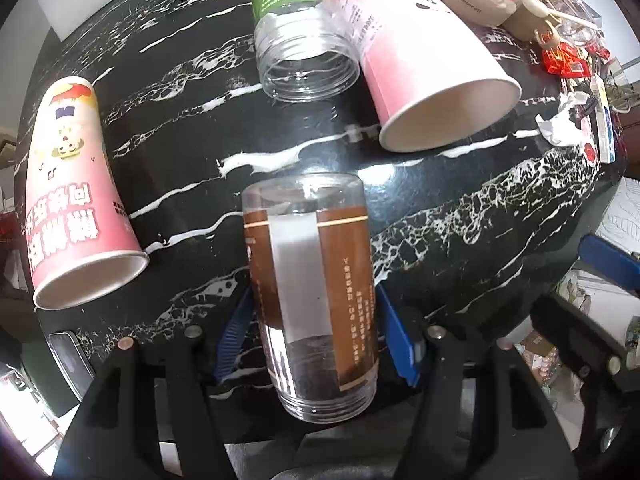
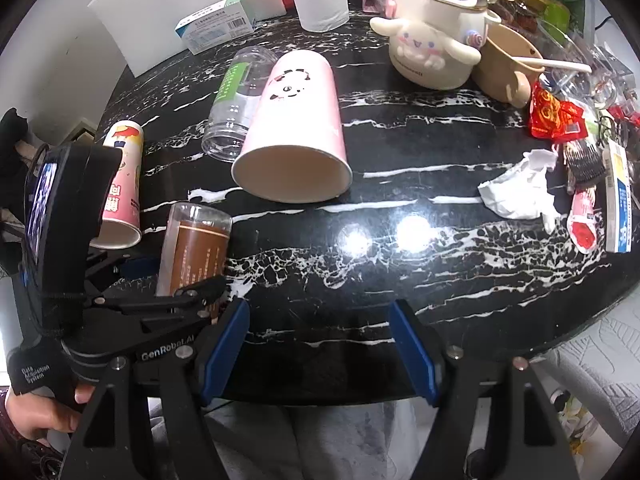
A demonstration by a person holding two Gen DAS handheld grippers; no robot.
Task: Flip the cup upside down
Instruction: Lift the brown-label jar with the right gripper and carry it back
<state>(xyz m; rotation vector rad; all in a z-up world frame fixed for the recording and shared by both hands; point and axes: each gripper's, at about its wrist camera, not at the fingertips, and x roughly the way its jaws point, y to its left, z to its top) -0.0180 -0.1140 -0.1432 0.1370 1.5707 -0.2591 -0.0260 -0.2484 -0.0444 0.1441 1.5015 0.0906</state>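
Note:
A clear plastic cup with a brown label (image 1: 312, 292) sits between the blue pads of my left gripper (image 1: 316, 336), which is shut on it; its open mouth faces the camera and its base points away, over the black marble table (image 1: 460, 216). The right wrist view shows the same cup (image 2: 194, 248) held at the left by the left gripper (image 2: 160, 300). My right gripper (image 2: 320, 354) is open and empty over the table's front edge.
A large pink paper cup (image 2: 298, 128), a clear cup with a green label (image 2: 234, 104) and a smaller pink cup (image 2: 120, 188) lie on their sides. A Cinnamoroll mug (image 2: 432, 44), crumpled tissue (image 2: 520, 188) and snack packets (image 2: 556, 116) crowd the right side.

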